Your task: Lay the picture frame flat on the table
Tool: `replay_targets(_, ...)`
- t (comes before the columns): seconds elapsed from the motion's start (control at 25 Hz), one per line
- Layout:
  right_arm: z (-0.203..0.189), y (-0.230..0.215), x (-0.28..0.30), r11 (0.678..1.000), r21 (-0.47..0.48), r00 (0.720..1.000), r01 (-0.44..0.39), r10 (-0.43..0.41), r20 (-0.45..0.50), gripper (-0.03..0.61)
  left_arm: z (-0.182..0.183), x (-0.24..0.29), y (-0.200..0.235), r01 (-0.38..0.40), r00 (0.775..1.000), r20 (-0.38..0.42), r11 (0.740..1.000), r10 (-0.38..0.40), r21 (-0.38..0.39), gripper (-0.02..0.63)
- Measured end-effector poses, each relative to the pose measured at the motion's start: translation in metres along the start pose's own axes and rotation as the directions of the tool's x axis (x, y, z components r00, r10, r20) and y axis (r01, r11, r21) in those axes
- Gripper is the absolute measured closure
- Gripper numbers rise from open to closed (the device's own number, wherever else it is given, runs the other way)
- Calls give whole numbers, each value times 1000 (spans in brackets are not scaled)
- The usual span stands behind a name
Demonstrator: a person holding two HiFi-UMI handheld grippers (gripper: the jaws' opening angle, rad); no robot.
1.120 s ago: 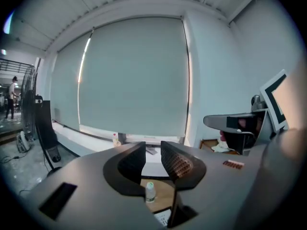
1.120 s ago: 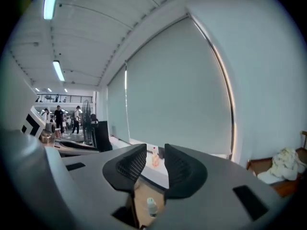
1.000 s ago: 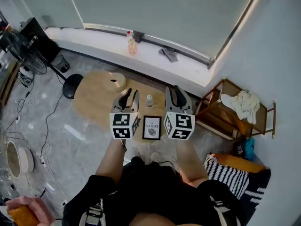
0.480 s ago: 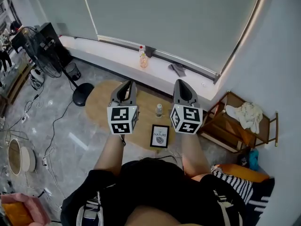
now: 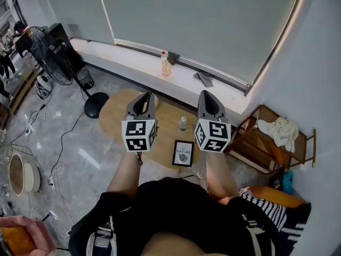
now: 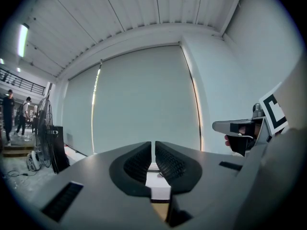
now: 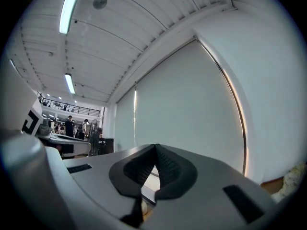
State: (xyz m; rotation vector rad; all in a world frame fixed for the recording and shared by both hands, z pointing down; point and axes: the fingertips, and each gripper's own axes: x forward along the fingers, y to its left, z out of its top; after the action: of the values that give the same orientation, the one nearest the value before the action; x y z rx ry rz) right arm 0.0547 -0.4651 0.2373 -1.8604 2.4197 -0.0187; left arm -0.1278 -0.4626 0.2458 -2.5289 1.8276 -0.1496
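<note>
Left tool [image 5: 145, 97] and right tool [image 5: 205, 95], jaws together and empty, held up; picture frame [image 5: 183, 153] lies between them on the worktop [image 5: 114, 122].

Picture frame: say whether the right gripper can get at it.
Probably yes: the picture frame sits uncovered near the table edge, nothing between it and the right gripper, though its shut jaws point away, toward the blind.

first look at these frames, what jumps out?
The two marker cubes dominate the head view: the left gripper and right gripper are held up side by side above the oval wooden table, jaws together with nothing between them. Below and between them, near the table's near edge, is the black picture frame, its print facing the camera. A small bottle stands just beyond it.
</note>
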Motion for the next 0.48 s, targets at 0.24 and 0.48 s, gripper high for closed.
replay_targets(0.24,-9,5,-2,1000,9,1000,-8,8,-28,566,-3,-5,0,-7,1000,-5,1000,7,6,572)
replay_targets(0.48,-9,5,-9,1000,10,1000,-13,13,-20,566,-4,-9,-5,-4,1000,-4,1000,4,12,572)
